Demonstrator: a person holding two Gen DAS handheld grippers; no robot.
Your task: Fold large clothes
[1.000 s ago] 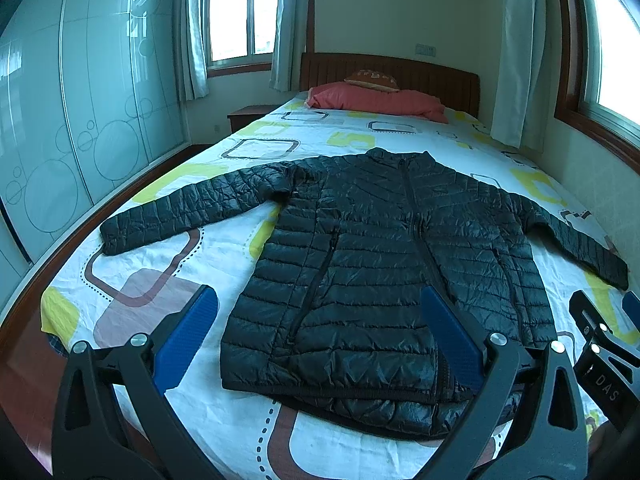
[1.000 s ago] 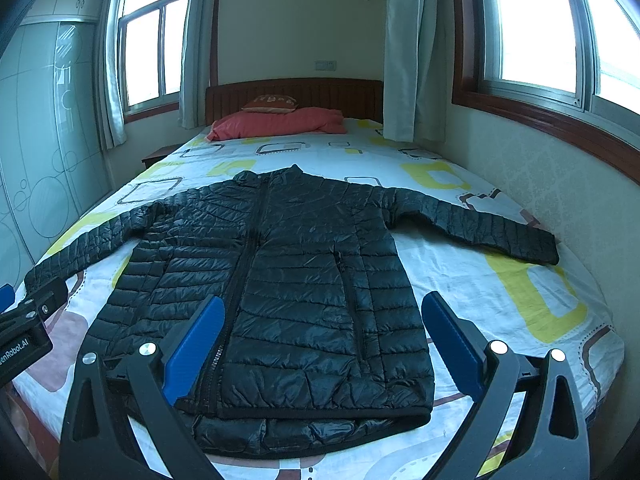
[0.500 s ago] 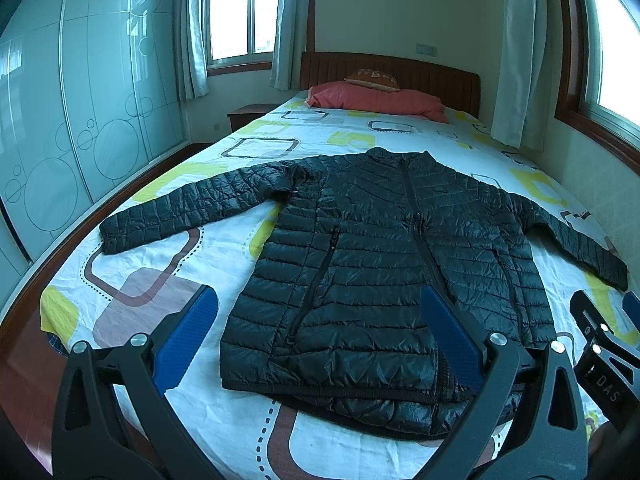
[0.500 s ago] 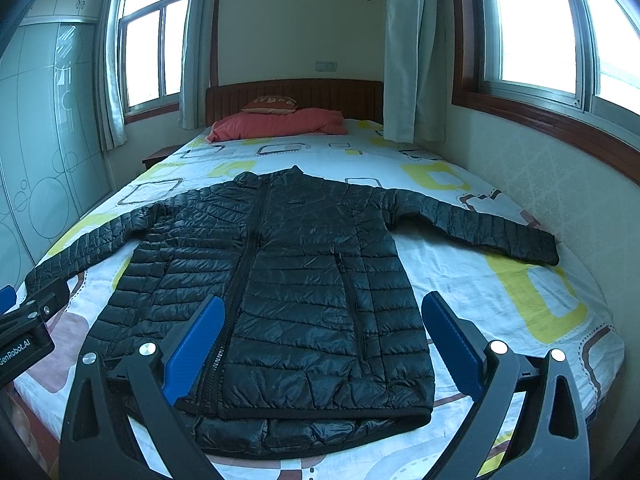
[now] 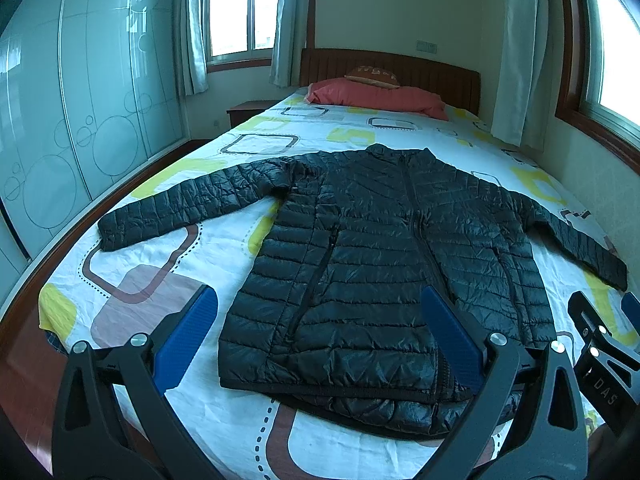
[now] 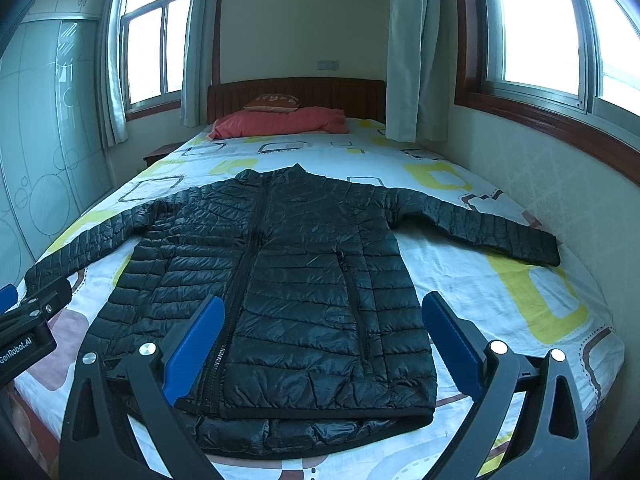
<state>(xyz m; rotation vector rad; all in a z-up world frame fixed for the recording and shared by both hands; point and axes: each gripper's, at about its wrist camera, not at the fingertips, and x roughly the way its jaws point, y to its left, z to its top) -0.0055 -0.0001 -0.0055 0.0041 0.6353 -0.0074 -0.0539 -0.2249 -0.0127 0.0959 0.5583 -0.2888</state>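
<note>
We hold our left gripper [image 5: 318, 336] with its blue pads [image 5: 186, 336] spread wide and nothing between them, raised over the near end of the bed [image 5: 132, 268]; our right gripper [image 6: 320, 334] is spread just as wide, also gripping nothing, and hangs beside it, so that each claw shows at the edge of the other's view. Just ahead of both claws and below them lies the black puffer jacket [image 5: 384, 264], spread flat and face up on the patterned sheet, zipped closed down the middle, collar pointing away from us and hem nearest our fingers. The hem's front layer sits a little short of the back layer, which shows as a crumpled strip along the near edge. From the left claw, one sleeve [image 5: 192, 208] stretches out to the left and slightly toward us; from the right claw, the other sleeve [image 6: 480, 224] reaches out to the right, its cuff near the wall. Farther beyond the collar we see a red pillow [image 6: 280, 122] against the wooden headboard [image 6: 320, 92], with a smaller cushion [image 6: 274, 102] resting on top of it. Off to the far left stands a glass-fronted wardrobe [image 5: 80, 120].
</note>
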